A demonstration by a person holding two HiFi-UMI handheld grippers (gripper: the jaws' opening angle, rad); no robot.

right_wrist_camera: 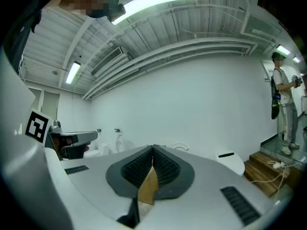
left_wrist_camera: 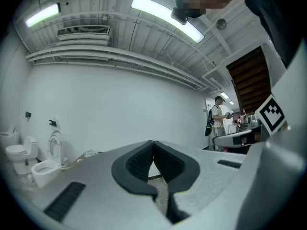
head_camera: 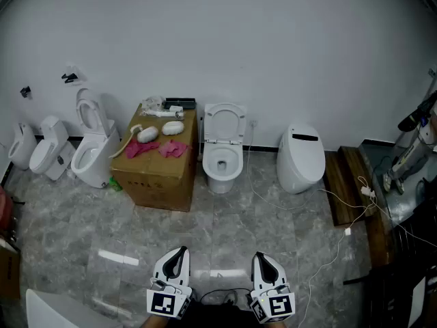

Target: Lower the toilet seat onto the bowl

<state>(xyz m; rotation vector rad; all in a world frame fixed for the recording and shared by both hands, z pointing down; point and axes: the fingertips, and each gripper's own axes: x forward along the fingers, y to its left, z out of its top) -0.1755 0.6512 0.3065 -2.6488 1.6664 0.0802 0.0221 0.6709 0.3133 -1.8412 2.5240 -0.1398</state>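
While the left tongs (head_camera: 180,251) and right tongs (head_camera: 260,257) hang low over the grey marbled floor (head_camera: 287,224), ribbed black pads (left_wrist_camera: 139,161) pressed together on nothing, the glossy white ceramic toilet (head_camera: 223,164) stands well ahead against the wall, its oval seat (head_camera: 224,121) upright. A brown cardboard box (head_camera: 156,180) carrying pink cloths (head_camera: 171,148) sits just beside it, with a smooth egg-shaped closed toilet (head_camera: 300,159) on its other side. Only the gripper views show ceiling strip lights (left_wrist_camera: 168,16) and a standing person (left_wrist_camera: 218,116).
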